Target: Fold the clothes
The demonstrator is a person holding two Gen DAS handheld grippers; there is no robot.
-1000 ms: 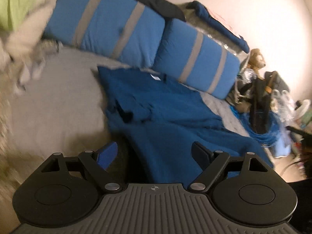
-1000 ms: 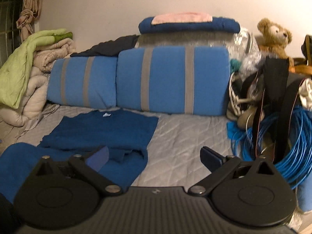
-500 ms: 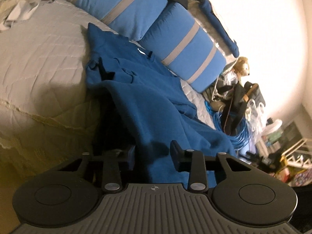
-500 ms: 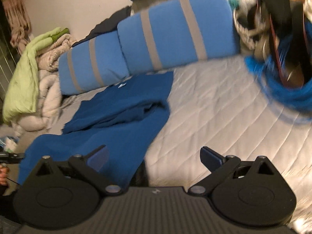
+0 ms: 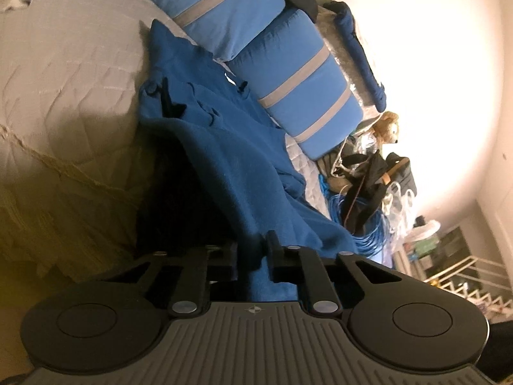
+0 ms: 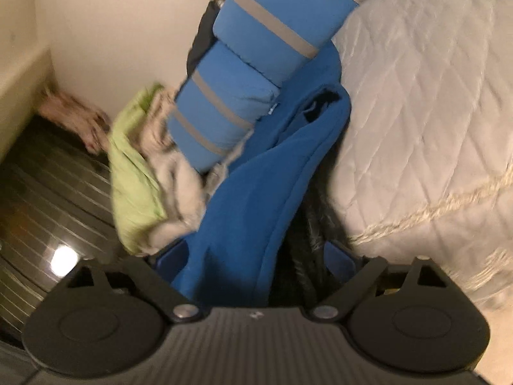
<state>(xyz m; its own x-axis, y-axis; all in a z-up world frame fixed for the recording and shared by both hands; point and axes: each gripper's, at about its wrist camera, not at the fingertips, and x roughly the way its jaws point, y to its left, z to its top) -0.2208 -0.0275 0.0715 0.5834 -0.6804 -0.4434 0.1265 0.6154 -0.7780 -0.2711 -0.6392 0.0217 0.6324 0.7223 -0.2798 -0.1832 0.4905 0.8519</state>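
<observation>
While left gripper (image 5: 252, 252) pinches blue garment (image 5: 224, 157), right gripper (image 6: 256, 256) gapes.

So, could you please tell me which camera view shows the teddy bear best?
The left wrist view: the teddy bear sits small but recognisable beyond the striped blue cushions, against the wall. The right wrist view does not show it at all; that view is tilted and blurred.

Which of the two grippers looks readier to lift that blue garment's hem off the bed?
Left. The left gripper is already shut on the blue garment, while the right gripper merely straddles it, open.
</observation>
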